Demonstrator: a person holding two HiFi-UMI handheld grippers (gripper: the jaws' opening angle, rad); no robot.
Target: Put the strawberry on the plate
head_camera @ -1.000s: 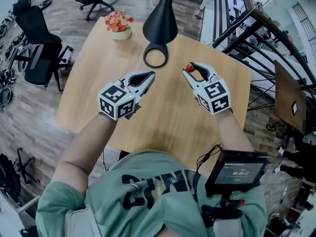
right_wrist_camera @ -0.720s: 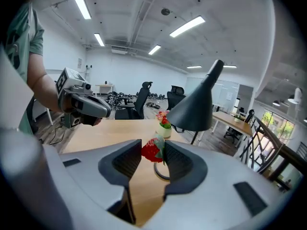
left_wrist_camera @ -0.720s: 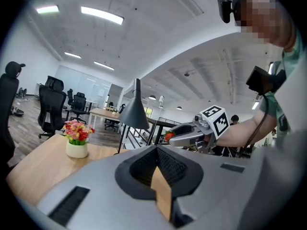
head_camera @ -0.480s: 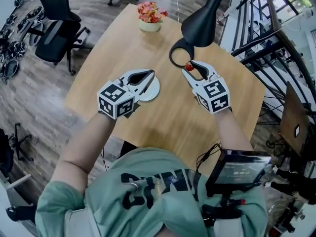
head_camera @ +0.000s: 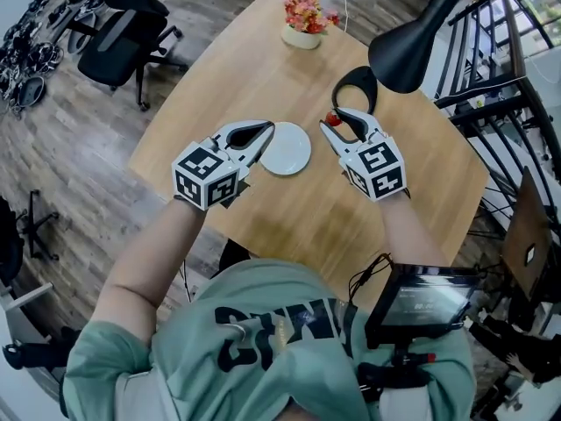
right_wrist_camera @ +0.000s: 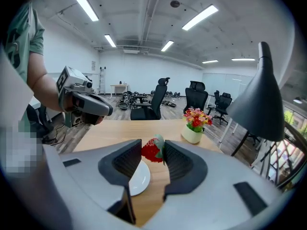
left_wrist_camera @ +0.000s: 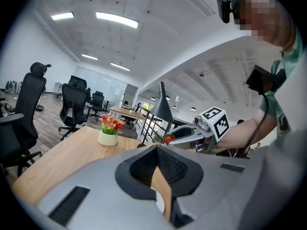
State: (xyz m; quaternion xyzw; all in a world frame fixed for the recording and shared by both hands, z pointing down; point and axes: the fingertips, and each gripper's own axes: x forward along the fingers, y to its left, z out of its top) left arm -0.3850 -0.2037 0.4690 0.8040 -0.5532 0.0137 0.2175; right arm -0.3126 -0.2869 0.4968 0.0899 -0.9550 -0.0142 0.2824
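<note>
Strawberry (right_wrist_camera: pixel 151 150) sits pinched between the tips of the right tongs (head_camera: pixel 337 121), lifted off the counter (head_camera: pixel 219 77), its leafy end against the right-hand jaw. The left tongs (head_camera: pixel 266 131) are closed on nothing, tips together.

The white plate (head_camera: pixel 287 149) lies between the two tongs. Its rim is just beside the left tips, and it is to the left of and lower than the right tips. Just beyond the right tongs stands a black lamp's ring base (head_camera: pixel 355 89), with the shade (head_camera: pixel 412 49) overhanging further right. A flower pot (head_camera: pixel 304 26) sits well ahead, near the counter's far edge. Open wood stretches ahead of the left tongs toward the far-left edge.
</note>
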